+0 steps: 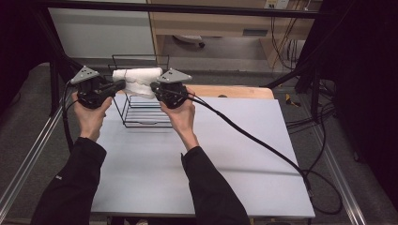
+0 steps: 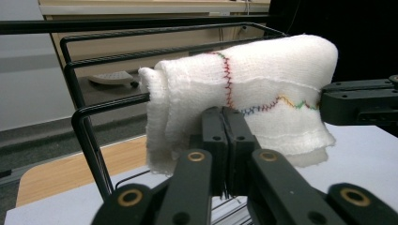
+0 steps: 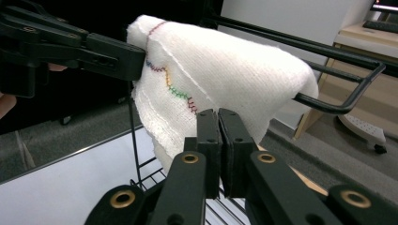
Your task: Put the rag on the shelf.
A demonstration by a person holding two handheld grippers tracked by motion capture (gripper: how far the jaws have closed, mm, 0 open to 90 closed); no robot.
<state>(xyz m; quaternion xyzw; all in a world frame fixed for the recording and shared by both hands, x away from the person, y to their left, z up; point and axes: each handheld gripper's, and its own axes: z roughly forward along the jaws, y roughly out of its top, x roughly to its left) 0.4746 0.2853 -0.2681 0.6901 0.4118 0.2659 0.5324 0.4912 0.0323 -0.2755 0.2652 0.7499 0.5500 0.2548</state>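
While a white cloth (image 1: 137,80) is draped over the top bar of a black wire rack (image 1: 141,115) at the far side of a pale table (image 1: 211,154), both of its ends are gripped by hand-held tongs. The cloth is folded, with coloured zigzag stitching across it, and hangs down on both sides of the bar. The hanging appears mostly done; what seems left is for the cloth to be smoothed or spread along the bar and then released.

The left gripper (image 1: 121,85) is seen closed, its jaws pressed together on the cloth's left edge. The right gripper (image 1: 154,86) is likewise closed, its jaws pinched on the right edge. In each gripper view, the two black jaws are shown meeting with almost no gap, the fabric nipped at their tips.
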